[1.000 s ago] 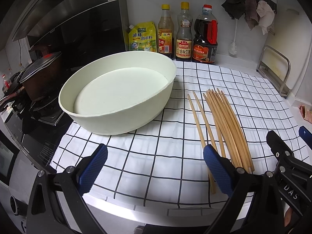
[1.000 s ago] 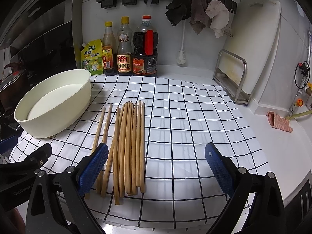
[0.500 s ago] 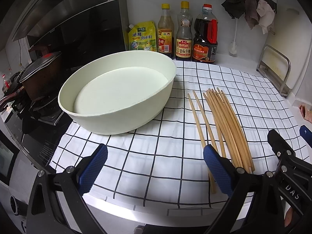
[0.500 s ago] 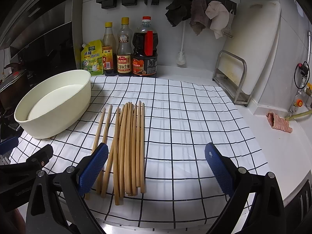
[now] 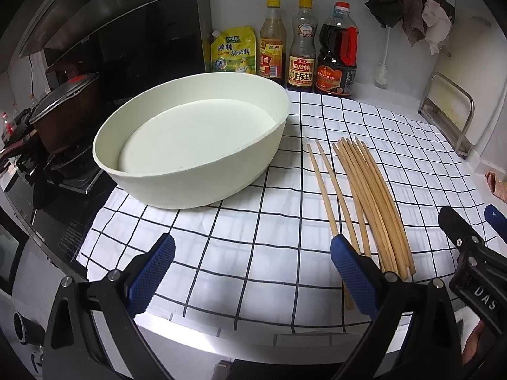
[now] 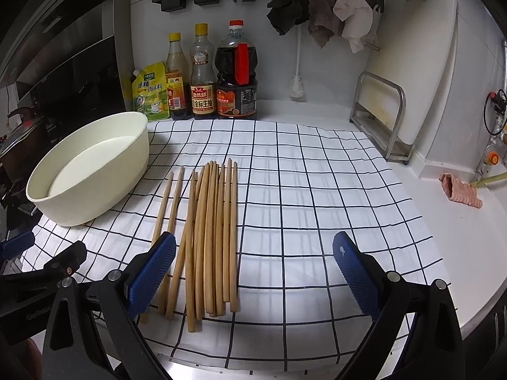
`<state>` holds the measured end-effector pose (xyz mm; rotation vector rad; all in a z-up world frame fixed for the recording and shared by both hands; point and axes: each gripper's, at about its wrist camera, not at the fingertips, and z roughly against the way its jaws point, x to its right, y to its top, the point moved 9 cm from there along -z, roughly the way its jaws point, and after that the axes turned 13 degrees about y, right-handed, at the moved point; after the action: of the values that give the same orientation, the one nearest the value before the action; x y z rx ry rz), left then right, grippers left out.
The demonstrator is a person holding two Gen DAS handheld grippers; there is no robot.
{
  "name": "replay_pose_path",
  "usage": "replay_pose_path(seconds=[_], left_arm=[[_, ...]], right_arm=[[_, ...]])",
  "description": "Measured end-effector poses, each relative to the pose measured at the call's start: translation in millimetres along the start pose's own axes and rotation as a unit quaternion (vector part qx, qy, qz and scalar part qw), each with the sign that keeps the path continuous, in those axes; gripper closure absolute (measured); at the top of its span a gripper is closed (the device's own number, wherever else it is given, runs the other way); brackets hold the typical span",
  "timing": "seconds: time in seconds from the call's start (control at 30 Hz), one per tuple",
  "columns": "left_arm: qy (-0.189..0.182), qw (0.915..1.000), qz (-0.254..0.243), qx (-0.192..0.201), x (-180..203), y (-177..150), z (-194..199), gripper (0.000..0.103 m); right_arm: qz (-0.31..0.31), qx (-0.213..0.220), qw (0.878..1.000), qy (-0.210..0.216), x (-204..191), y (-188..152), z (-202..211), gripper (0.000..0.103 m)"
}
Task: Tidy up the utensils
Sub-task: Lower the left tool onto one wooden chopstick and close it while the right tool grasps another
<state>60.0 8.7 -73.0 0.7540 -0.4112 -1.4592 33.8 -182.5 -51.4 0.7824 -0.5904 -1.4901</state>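
On a checked cloth by the stove, chopsticks lie beside an empty white bowl. My left gripper and right gripper hover, jaws apart; I'd pinch mid-shaft, squarely.

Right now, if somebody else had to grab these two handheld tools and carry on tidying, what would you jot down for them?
Left gripper: open, holding nothing, hovering over the near edge of the black-and-white checked cloth.
Right gripper: open, holding nothing, just right of the left one.
Bundle of wooden chopsticks: lying loose on the cloth, two sticks set slightly apart on the side toward the bowl.
Cream oval plastic bowl: on the cloth to the left of the chopsticks, nothing inside.
Done: nothing visible so far.
Left: probably gather the chopsticks and put them into the bowl, though that destination is my guess.
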Motion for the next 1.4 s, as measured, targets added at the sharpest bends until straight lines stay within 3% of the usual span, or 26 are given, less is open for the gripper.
replay_pose_path(seconds=[0.27, 0.47, 0.83, 1.4], left_arm=[[-0.024, 0.9995, 0.008, -0.022, 12, -2, -8, 0.006], [-0.031, 0.9991, 0.009, -0.026, 25, 0, -16, 0.006], [-0.023, 0.9981, 0.010, -0.057, 37, 0, -46, 0.006], [-0.011, 0.9962, -0.004, -0.086, 54, -11, -71, 0.006]], right_arm=[[-0.012, -0.027, 0.999, 0.031, 16, -6, -18, 0.008], [-0.009, -0.060, 0.998, 0.028, 27, -11, -41, 0.008], [0.002, -0.110, 0.994, 0.016, 41, -11, -86, 0.008], [0.036, -0.136, 0.990, 0.006, 43, -13, -106, 0.009]])
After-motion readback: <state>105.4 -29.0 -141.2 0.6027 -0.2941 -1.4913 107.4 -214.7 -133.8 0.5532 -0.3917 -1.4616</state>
